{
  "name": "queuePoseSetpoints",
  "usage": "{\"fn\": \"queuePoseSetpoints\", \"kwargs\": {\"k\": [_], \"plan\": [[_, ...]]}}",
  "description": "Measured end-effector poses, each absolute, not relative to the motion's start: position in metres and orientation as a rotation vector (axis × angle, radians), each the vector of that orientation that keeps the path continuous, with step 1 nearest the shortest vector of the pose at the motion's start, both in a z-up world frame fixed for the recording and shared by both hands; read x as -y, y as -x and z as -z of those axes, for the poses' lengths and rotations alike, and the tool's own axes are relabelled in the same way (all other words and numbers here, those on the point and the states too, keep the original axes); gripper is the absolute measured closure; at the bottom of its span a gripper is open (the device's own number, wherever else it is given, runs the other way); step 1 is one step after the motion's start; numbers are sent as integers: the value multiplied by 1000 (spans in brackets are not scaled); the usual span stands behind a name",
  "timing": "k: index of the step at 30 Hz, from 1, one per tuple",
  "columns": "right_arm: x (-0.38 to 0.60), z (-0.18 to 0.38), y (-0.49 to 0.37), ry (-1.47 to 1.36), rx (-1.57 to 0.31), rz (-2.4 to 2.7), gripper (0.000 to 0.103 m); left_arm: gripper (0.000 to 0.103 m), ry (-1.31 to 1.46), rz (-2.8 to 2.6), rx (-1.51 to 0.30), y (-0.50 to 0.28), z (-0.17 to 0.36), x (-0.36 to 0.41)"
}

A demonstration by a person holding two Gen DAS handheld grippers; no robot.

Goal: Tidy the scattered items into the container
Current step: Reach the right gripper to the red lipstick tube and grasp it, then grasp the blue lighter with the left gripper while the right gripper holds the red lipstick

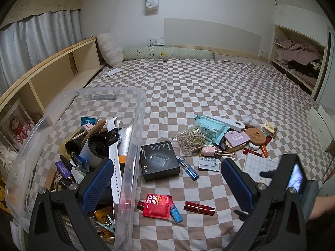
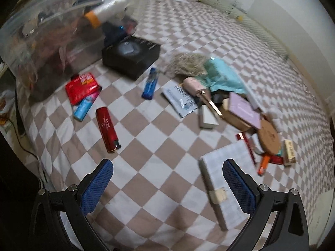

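A clear plastic container [image 1: 134, 125] stands on the checked bedspread at the left, with several items inside, among them a white watch [image 1: 114, 146]. My left gripper [image 1: 167, 163] is open and holds nothing; its left finger hangs over the container. Just right of the container lie a black box [image 1: 160, 163], a blue lighter [image 1: 188, 168], a red packet [image 1: 157, 206] and a red tube [image 1: 199, 208]. My right gripper [image 2: 167, 163] is open and holds nothing, low over the bedspread. A flat white notebook [image 2: 217, 179] lies by its right finger, and the red tube [image 2: 106, 129] lies ahead to the left.
A pile of small cosmetics, packets and a string bundle [image 1: 230, 138] lies at mid right on the bed. A wooden shelf [image 1: 52, 73] runs along the left side, and a cupboard with clothes [image 1: 297, 56] stands at the far right. The right wrist view is motion-blurred.
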State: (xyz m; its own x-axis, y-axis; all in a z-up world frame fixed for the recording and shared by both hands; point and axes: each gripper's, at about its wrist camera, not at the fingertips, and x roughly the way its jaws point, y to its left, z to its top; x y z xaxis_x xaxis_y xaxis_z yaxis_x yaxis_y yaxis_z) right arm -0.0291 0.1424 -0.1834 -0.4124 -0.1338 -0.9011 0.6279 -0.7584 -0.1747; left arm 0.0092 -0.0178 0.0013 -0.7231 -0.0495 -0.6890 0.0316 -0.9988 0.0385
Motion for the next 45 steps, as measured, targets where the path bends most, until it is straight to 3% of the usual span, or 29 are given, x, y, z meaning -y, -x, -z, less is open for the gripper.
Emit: {"fn": "queuePoseSetpoints", "kwargs": {"k": [7, 13, 16, 20, 24, 31, 38, 45], "plan": [[-118, 208, 36, -1333, -647, 2080, 0, 0, -1170, 2875, 11, -7, 1, 20], [-98, 230, 41, -1351, -657, 2002, 27, 0, -1190, 2872, -2, -3, 4, 22], [-91, 238, 43, -1352, -650, 1974, 30, 0, -1193, 2873, -22, -2, 4, 24], [-82, 241, 43, -1337, -616, 1936, 43, 0, -1199, 2872, -44, 1, 4, 25], [-72, 242, 42, -1316, -636, 1915, 48, 0, -1211, 2867, -51, 4, 6, 25], [-59, 240, 36, -1352, -638, 1861, 77, 0, -1249, 2868, -100, 9, 10, 30], [-79, 233, 35, -1487, -521, 1843, 80, 0, -1334, 2841, -187, 13, 19, 35], [-105, 233, 31, -1590, -470, 1864, 80, 0, -1348, 2817, -159, 15, 22, 27]]}}
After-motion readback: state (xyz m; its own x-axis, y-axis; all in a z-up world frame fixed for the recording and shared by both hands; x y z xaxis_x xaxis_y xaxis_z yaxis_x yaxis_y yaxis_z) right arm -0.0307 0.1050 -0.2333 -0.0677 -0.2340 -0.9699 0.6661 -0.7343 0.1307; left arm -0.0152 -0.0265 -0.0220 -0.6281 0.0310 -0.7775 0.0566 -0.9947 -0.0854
